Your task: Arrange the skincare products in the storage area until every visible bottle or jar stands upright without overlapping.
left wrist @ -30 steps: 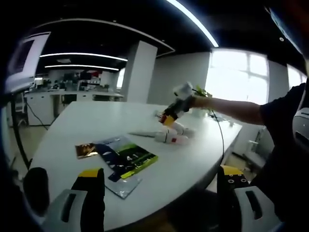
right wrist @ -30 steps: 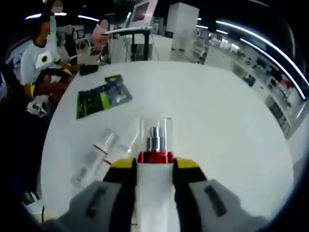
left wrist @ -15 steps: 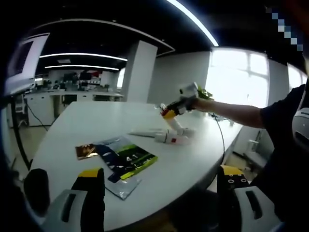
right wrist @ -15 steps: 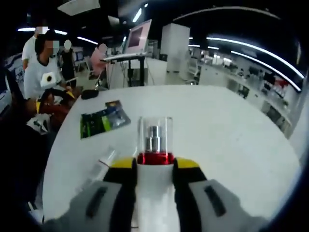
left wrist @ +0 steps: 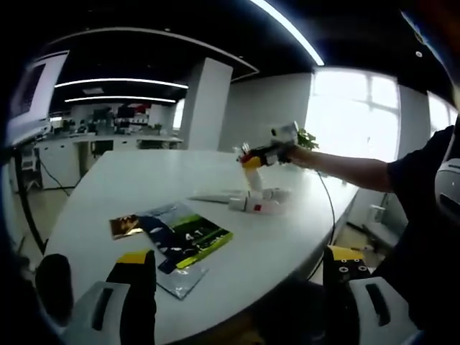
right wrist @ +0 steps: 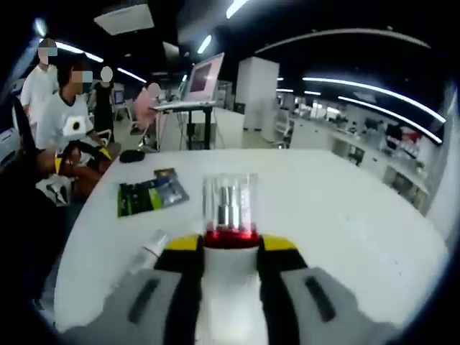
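My right gripper (right wrist: 230,248) is shut on a white pump bottle (right wrist: 230,219) with a red collar and clear cap, held above the white table (right wrist: 345,215). In the left gripper view that same right gripper (left wrist: 253,158) hangs over the far part of the table with the bottle (left wrist: 246,149) in it. Below it lie several white skincare bottles (left wrist: 257,203) on their sides; one lying bottle (right wrist: 149,248) appears at the left of the right gripper view. My left gripper (left wrist: 237,287) stands open near the table's front edge, with nothing between its yellow-tipped fingers (left wrist: 136,259).
A green and blue packet (left wrist: 183,233) with smaller sachets lies on the table (left wrist: 108,194) near me, also seen as the packet (right wrist: 151,195) in the right gripper view. Several people stand beyond the table edge at the left of that view.
The right gripper has risen and levelled out with the pump bottle, so the lying bottles have slid lower in its view. The left gripper has stayed still.
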Available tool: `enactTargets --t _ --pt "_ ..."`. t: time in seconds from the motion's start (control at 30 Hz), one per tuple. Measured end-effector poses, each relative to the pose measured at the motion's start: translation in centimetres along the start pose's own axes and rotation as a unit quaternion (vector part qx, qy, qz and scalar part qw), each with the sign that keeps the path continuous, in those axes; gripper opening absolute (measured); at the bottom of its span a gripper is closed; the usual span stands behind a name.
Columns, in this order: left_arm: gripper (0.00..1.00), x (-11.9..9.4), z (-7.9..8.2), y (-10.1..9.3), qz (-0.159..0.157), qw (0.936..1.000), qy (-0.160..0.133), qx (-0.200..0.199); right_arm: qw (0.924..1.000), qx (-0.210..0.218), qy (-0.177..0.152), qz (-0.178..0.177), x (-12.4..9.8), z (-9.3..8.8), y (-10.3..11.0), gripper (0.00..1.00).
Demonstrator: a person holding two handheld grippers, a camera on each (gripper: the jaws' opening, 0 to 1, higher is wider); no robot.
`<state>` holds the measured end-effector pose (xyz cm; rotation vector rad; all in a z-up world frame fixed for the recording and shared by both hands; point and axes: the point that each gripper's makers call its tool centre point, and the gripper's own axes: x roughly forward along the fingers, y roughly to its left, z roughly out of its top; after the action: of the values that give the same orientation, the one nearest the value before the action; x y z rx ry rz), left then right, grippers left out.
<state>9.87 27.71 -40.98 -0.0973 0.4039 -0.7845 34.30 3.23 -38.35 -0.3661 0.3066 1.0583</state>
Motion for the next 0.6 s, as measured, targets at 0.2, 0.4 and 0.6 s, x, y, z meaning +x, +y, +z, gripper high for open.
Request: enactTargets --t 0.2,0.4,0.6 --pt "0.98 0.1 -0.1 0.0 0.002 1.0000 0.003 -0.001 0.9996 -0.005 -0.026 -0.007 -0.7 0.3 -0.1 0.28" --pt "0.98 0.2 -0.2 0.0 0.002 1.0000 0.005 -0.001 0.9987 -0.009 -0.049 -0.014 -1.4 0.3 -0.4 0.28" --pt "0.98 0.6 -0.3 0.0 0.001 1.0000 0.009 -0.001 0.9972 -0.014 -0.070 -0.025 -2.2 0.4 -0.9 0.28"
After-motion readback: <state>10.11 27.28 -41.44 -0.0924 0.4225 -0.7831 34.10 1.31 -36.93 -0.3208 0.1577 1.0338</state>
